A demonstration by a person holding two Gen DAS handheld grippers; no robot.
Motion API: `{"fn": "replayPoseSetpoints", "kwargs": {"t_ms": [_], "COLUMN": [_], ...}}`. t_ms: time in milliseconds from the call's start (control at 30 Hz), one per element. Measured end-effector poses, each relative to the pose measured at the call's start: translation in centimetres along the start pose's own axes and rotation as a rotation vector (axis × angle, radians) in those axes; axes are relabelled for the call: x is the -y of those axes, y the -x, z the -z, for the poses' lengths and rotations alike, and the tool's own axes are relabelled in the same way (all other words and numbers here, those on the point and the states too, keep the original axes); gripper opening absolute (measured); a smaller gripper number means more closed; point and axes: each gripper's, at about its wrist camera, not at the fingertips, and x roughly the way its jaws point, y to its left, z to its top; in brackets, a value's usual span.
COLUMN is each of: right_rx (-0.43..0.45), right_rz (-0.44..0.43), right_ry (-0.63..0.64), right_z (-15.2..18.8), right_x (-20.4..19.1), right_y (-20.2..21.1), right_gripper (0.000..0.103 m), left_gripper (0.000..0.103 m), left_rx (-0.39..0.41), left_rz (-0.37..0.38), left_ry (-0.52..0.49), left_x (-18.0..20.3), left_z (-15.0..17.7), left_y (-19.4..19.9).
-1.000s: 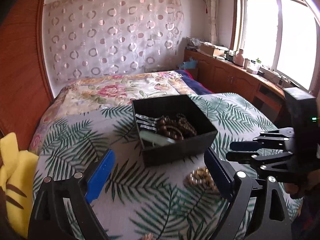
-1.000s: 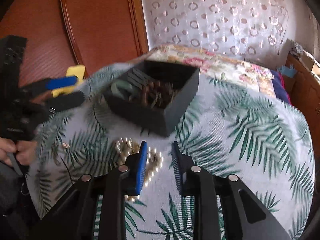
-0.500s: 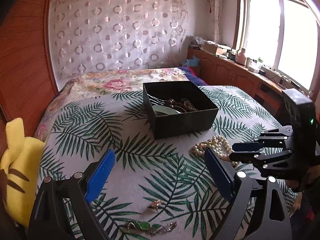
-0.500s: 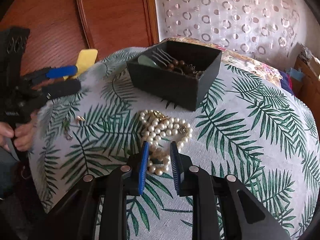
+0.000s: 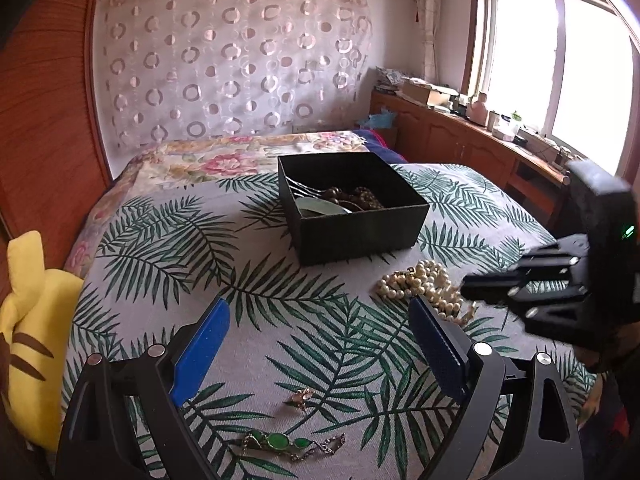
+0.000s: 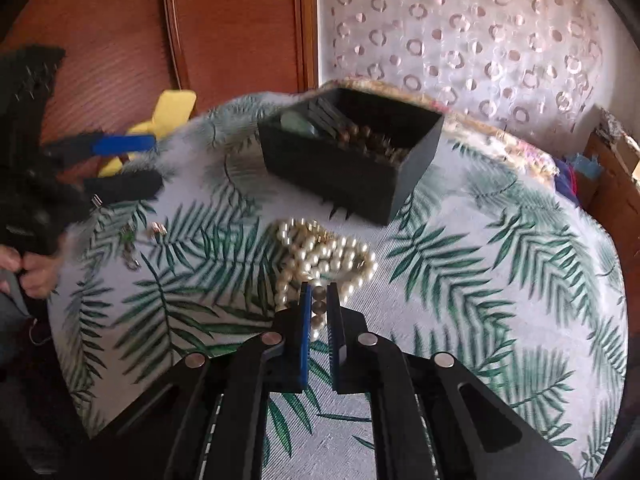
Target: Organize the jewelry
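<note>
Left to right, as laid out on the bed [image 5: 168, 236].

1. Left gripper [image 5: 320, 344]. Jaws spread wide, nothing between them. It hangs above the palm-print cover, low at the near edge.

2. Green bracelet [image 5: 280, 442]. Green stones on a thin chain, lying flat just below and before the left gripper, long axis running across the gripper's line, side to side. A small gold piece [image 5: 301, 396], perhaps an earring or ring, lies just beyond it, apart from it. Both sit nearer the left gripper than the right.

3. Box [image 5: 360, 232]. Black, open-topped, ahead of the left gripper and a little to its right; straight ahead of the right gripper, beyond the pearls. Already inside: dark beads, a pale green piece, a comb-like item.

4. Pearls [image 6: 320, 256]. Cream strand, heaped in a loose coil between the right gripper and the box, apart from the box's near wall. One tail of the strand runs from the heap back toward the gripper, its long axis in line with the fingers.

5. Right gripper [image 6: 318, 292]. Jaws nearly closed, a narrow gap left; that tail lies in the gap. Whether the pads yet pinch the beads cannot be told; the frame is blurred.

Judgement: the pearls go next, by the right gripper, and the carry runs straight forward to the box.
</note>
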Motion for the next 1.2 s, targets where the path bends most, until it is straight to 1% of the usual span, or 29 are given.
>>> {"fn": "replayPoseSetpoints", "kwargs": {"t_ms": [500, 733, 867, 933, 1000, 1033, 1100, 1167, 1200], "right_rx": [0.216, 0.284, 0.297, 0.292, 0.285, 0.281, 0.275, 0.269, 0.266], "right_rz": [0.047, 0.084, 0.101, 0.108, 0.112, 0.113, 0.114, 0.115, 0.116], "right_ry": [-0.012, -0.005, -0.011, -0.019, -0.028, -0.033, -0.042, -0.049, -0.051], "right_z": [-4.0, -4.8, -4.7, -4.5, -4.3, -4.2, -4.0, -3.9, -3.8], "right_x": [1.2, 1.6, 2.2, 2.6, 3.1, 3.3, 3.7, 3.9, 4.0], "right_y": [8.8, 11.9, 12.6, 12.6, 12.4, 12.2, 11.8, 11.5, 11.3], "right_gripper": [0.008, 0.008, 0.008, 0.008, 0.008, 0.008, 0.008, 0.008, 0.008], "left_gripper": [0.087, 0.087, 0.087, 0.082, 0.072, 0.070, 0.059, 0.052, 0.045], "left_rx": [-0.011, -0.026, -0.044, -0.054, -0.077, -0.094, -0.121, -0.143, -0.155], "left_rz": [-0.001, 0.031, 0.059, 0.079, 0.097, 0.108, 0.112, 0.115, 0.123], "left_ry": [0.038, 0.014, -0.018, -0.044, -0.066, -0.088, -0.121, -0.143, -0.152], "left_x": [-1.2, 0.2, 1.6, 2.6, 3.6, 4.3, 5.3, 6.1, 6.4], "left_z": [0.5, 0.1, -0.3, -0.7, -1.0, -1.2, -1.4, -1.6, -1.7], "left_y": [0.1, -0.7, -1.8, -2.5, -3.3, -4.0, -5.1, -6.0, -6.5]}}
